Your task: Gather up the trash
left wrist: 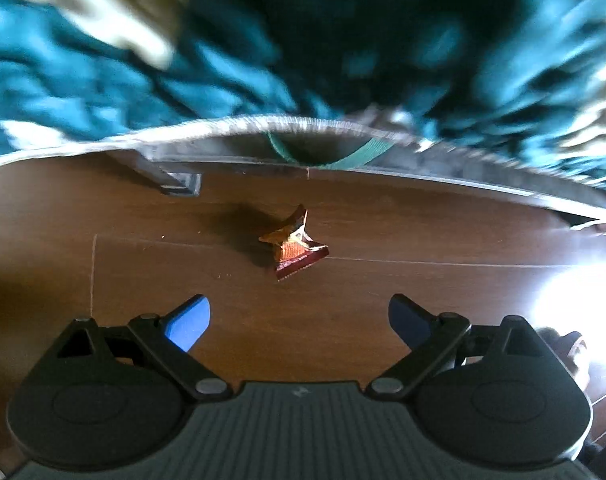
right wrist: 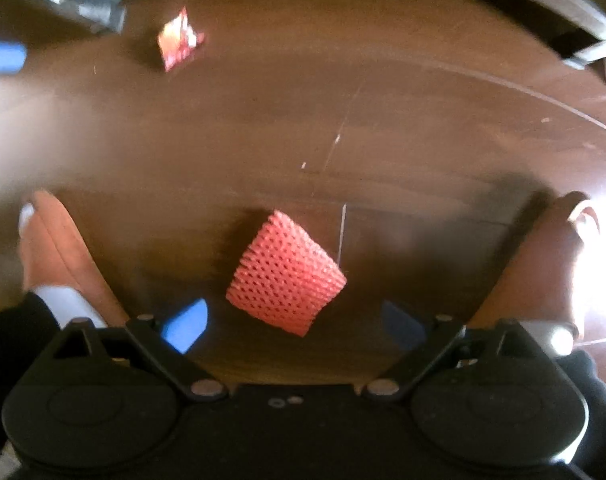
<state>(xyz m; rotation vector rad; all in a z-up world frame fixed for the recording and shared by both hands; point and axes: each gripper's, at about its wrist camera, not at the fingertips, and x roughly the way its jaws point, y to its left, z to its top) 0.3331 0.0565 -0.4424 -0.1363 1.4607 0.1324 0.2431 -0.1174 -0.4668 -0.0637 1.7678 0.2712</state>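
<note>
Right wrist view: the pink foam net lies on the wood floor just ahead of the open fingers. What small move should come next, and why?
Probably lower the right gripper forward until its fingers straddle the pink foam net, then close. The jaws stand open and empty, and the net lies loose on the floor just beyond the fingertips, roughly centred between them.

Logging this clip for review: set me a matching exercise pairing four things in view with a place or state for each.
Things:
1. crumpled wrapper
2. foam net sleeve
3. left gripper
4. slippers

Places or states:
A. either side of the right wrist view, on the person's feet
B. open, empty, above the wood floor
C. pink, lying just ahead of the right gripper
D. orange and dark red, on the floor near the bed's edge

Pairs: 1-D, 2-C, 3-B, 4-A
</note>
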